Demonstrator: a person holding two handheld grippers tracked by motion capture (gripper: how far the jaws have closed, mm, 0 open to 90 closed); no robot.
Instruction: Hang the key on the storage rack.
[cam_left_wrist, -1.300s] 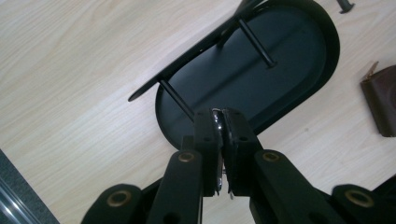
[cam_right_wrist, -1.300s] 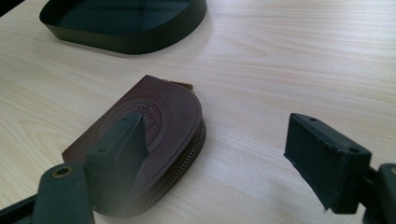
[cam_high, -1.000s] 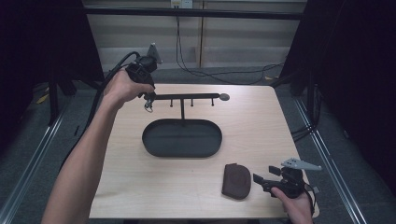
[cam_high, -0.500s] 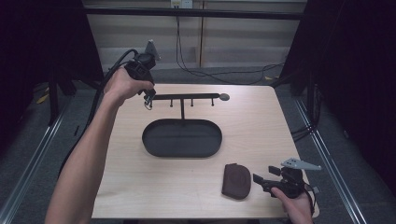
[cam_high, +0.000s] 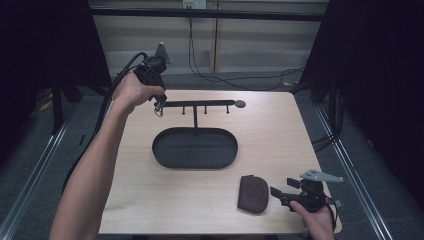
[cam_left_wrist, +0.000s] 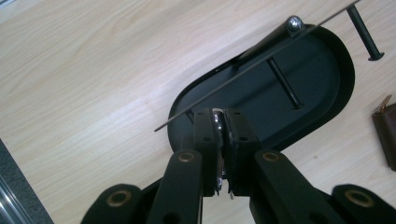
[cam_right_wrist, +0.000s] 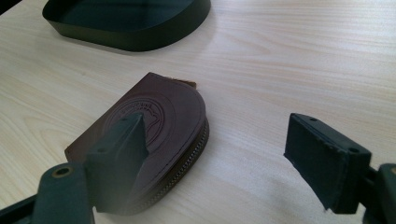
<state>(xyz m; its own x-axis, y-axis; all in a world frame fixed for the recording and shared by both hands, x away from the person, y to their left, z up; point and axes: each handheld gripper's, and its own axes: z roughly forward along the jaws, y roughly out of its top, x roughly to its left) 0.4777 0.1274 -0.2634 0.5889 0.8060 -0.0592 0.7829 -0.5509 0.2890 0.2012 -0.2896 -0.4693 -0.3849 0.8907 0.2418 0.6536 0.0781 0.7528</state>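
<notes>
A black stand with a thin crossbar (cam_high: 200, 104) and short pegs rises from an oval black tray (cam_high: 165, 150). My left gripper (cam_high: 159, 106) is at the crossbar's left end, shut on a small silvery metal piece (cam_left_wrist: 218, 122). What the piece is cannot be made out. In the left gripper view the crossbar (cam_left_wrist: 261, 60) runs just beyond my left gripper (cam_left_wrist: 220, 116), above the tray (cam_left_wrist: 327, 93). A brown leather pouch (cam_high: 252, 193) lies flat near the front edge. My right gripper (cam_high: 283, 186) rests just right of it, open. The pouch (cam_right_wrist: 163, 112) lies by the left jaw of my right gripper (cam_right_wrist: 219, 130).
The light wooden table (cam_high: 280, 135) has bare surface to the right of the tray and along the left side. Beyond its edges are grey floor, metal rails and cables (cam_high: 235, 80). A person's left forearm (cam_high: 95, 165) crosses the table's left edge.
</notes>
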